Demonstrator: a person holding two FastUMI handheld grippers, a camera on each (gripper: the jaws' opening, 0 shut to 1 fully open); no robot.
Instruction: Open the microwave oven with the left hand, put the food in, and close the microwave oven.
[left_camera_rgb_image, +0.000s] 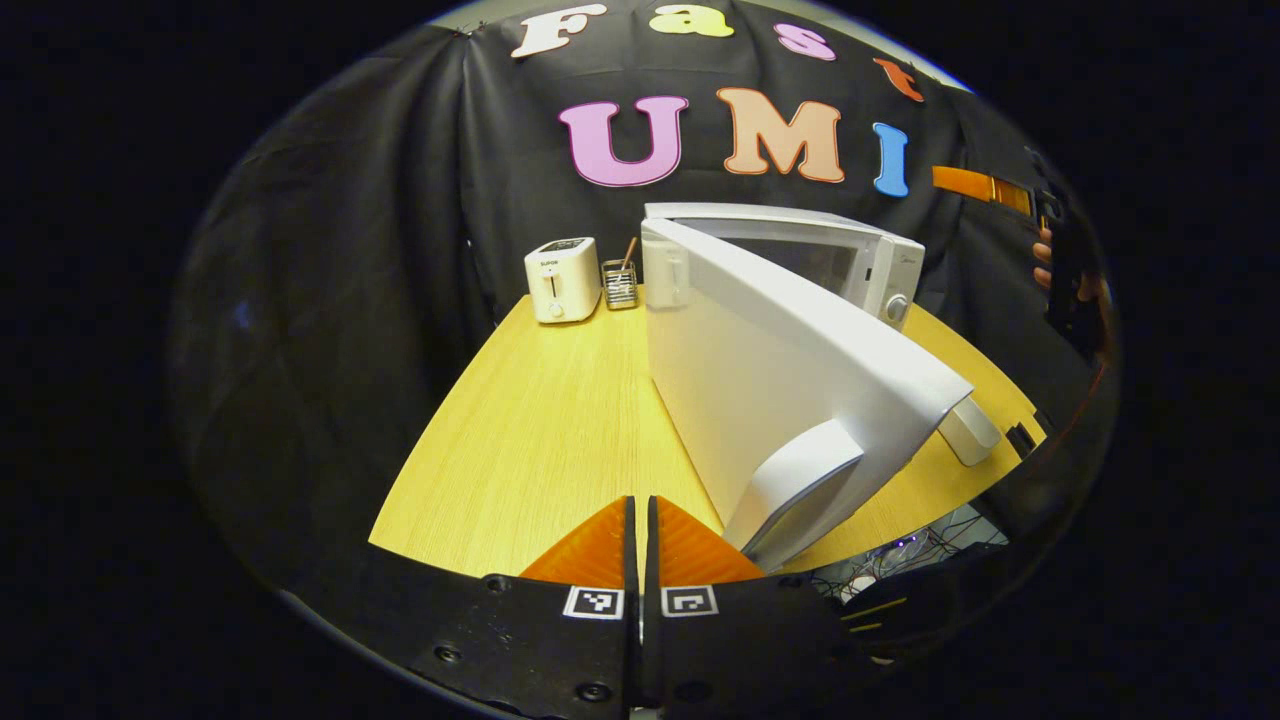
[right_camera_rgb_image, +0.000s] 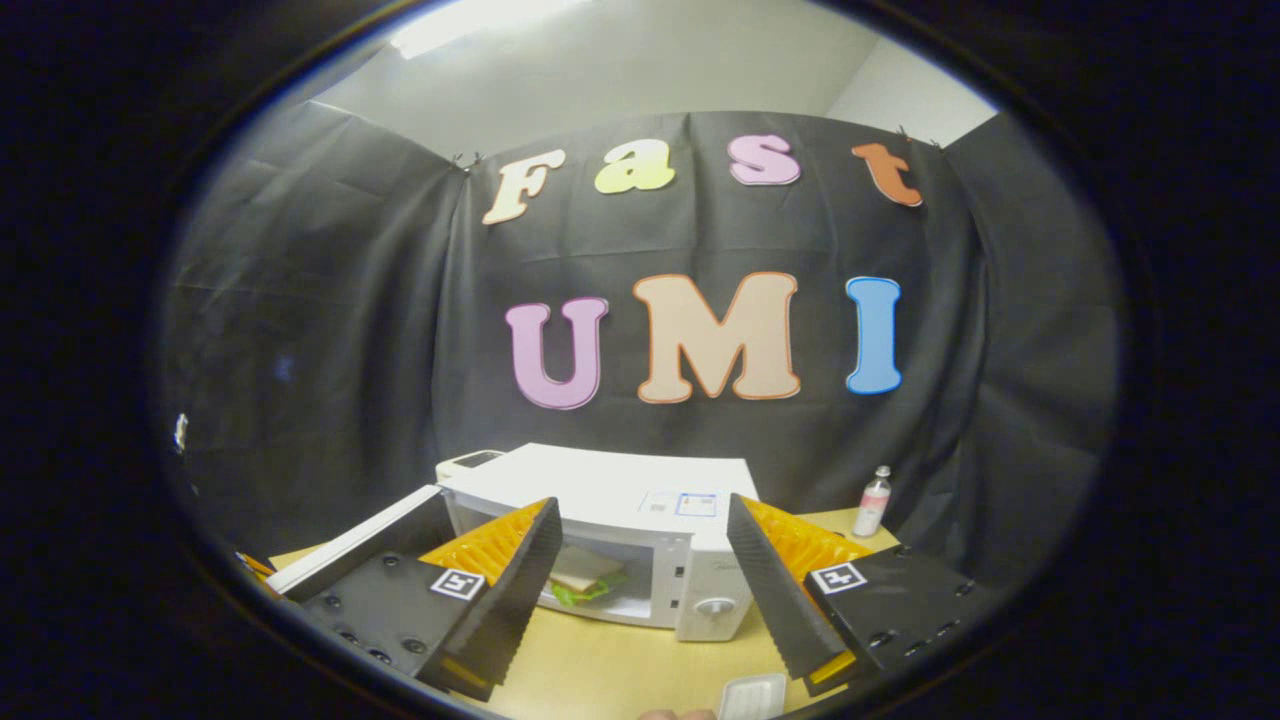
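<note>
Black cloth wall behind, yellow wood table (left_camera_rgb_image: 540, 420) in front. Microwave (right_camera_rgb_image: 640, 495) sits at the back of the table, white, boxy, rigid; judged heavy enough to stay put under a light push on the door. Door (left_camera_rgb_image: 760, 370) stands swung wide open toward the left gripper view, hinged on its left edge, stiff white panel with a smooth plastic face, probably slippery to pinch. Handle (left_camera_rgb_image: 800, 490) is the raised white grip at the door's free edge, just beside the left gripper (left_camera_rgb_image: 640, 560). Best contact for closing looks like a flat push on the door's outer face near that free edge, or a hook on the handle; no squeeze needed.

Food, a sandwich (right_camera_rgb_image: 580, 580), already lies inside the cavity in the right gripper view: soft, light, easily squashed, so leave it alone. Judged step left: close the door.

Left gripper has its fingers together, nothing between them, not touching the door. Right gripper (right_camera_rgb_image: 640, 580) has fingers spread wide apart, empty, held in front of the open cavity.

Toaster (left_camera_rgb_image: 562, 280) stands at the table's far left corner, small holder (left_camera_rgb_image: 620, 285) with sticks just beside it. Bottle (right_camera_rgb_image: 873, 503) stands right of the microwave, apart from it. Small white tray (right_camera_rgb_image: 752, 697) sits at the near table edge.
</note>
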